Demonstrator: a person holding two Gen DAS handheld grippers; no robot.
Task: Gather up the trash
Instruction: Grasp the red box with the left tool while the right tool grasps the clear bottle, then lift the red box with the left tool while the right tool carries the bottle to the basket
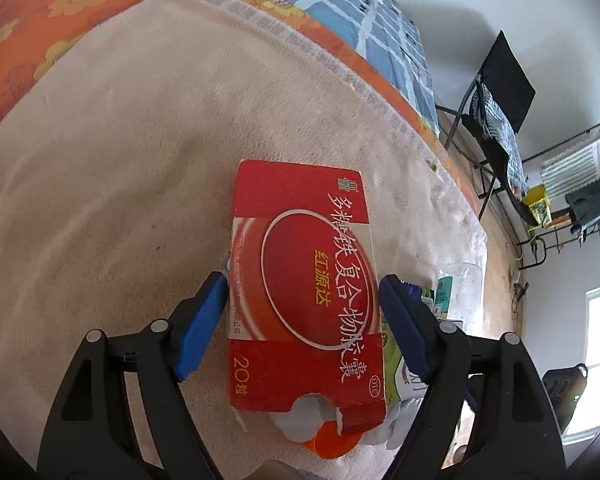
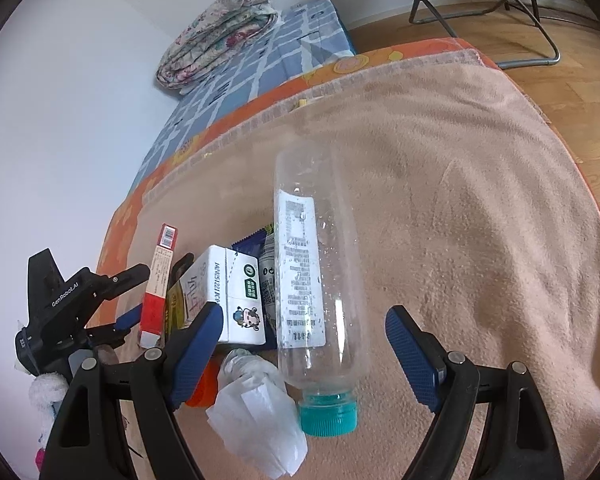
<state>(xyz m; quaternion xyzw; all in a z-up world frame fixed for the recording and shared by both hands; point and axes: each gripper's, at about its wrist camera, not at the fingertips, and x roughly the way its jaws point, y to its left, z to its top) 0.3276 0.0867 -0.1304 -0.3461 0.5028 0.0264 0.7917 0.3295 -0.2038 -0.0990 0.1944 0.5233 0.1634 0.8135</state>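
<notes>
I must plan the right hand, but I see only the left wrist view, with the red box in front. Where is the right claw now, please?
Observer: The right claw is open around a clear bottle that lies on the beige towel. The pads do not touch it.
Operator: Which way does the bottle point?
Observer: Its teal cap is at the end near the claw's camera, and the bottom points away.
Operator: What is next to the bottle on the side of my box?
Observer: A white carton with a cartoon cow lies between the bottle and the red box.
</notes>
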